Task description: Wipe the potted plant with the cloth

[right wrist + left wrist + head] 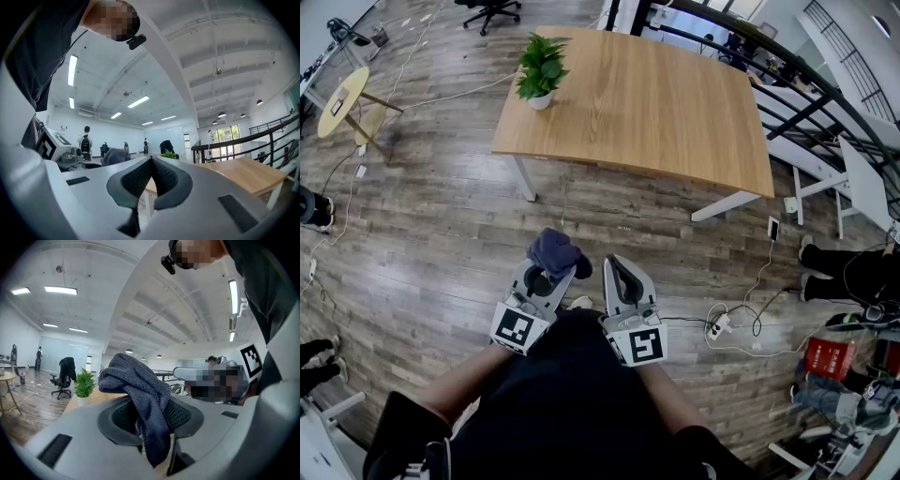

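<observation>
Wood table (656, 103), leafy plant (542, 66), crumpled grey cloth (555, 251)

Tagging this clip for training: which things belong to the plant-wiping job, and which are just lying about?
Job: cloth, clamped in the left gripper; plant on the table; right gripper, shut and empty.
Lying about: round side table; office chair; power strip; phone.

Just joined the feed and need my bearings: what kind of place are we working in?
Probably an open-plan office or lab space: a wooden table carrying a potted plant, a rolling office chair beyond it, and a power strip with cables on the wood floor.
</observation>
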Available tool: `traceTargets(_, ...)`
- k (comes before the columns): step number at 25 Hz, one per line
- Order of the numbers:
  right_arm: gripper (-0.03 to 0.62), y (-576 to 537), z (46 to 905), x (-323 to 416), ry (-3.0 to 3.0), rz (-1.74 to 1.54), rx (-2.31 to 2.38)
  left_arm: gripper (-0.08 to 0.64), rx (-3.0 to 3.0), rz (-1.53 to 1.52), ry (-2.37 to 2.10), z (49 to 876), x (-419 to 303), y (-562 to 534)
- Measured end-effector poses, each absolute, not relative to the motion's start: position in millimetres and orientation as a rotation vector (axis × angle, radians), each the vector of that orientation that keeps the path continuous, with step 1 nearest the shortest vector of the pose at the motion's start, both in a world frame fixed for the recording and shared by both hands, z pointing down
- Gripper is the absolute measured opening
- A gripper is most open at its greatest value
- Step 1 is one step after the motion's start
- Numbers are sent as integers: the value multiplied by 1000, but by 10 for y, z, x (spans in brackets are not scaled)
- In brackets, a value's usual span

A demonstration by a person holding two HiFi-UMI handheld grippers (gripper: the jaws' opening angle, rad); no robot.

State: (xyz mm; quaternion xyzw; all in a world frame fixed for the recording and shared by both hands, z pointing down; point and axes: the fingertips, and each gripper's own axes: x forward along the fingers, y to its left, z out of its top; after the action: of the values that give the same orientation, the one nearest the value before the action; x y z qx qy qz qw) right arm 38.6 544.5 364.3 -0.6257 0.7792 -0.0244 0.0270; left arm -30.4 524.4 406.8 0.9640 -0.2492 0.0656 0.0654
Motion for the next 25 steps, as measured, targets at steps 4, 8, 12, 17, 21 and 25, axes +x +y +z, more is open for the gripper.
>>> traceTargets(4, 17, 5491, 3670, 458, 2411, -65, -1922, 163, 2881, 177, -782, 4082, -255, 5223)
traceTargets(8, 18, 5602, 3711, 643, 2358, -129, -1951, 163, 2817, 107, -827, 3968, -227, 5176)
traceTargets(12, 18, 5598, 3822, 853, 2298, -189, -1976, 163, 2808, 127, -886, 3994, -221, 5090)
traceTargets(17, 18, 5456, 3867, 951, 2269, -222, -1984, 163, 2783, 128, -868, 4086, -141, 4931)
traceTargets(21, 18, 5241, 3795, 983, 2305, -165, -1963, 163, 2795, 151, -816, 4153, 61, 4788)
traceTargets(25, 18, 4891, 3698, 989, 2378, -69, -1917, 163, 2799, 145, -766, 4195, 305, 4452)
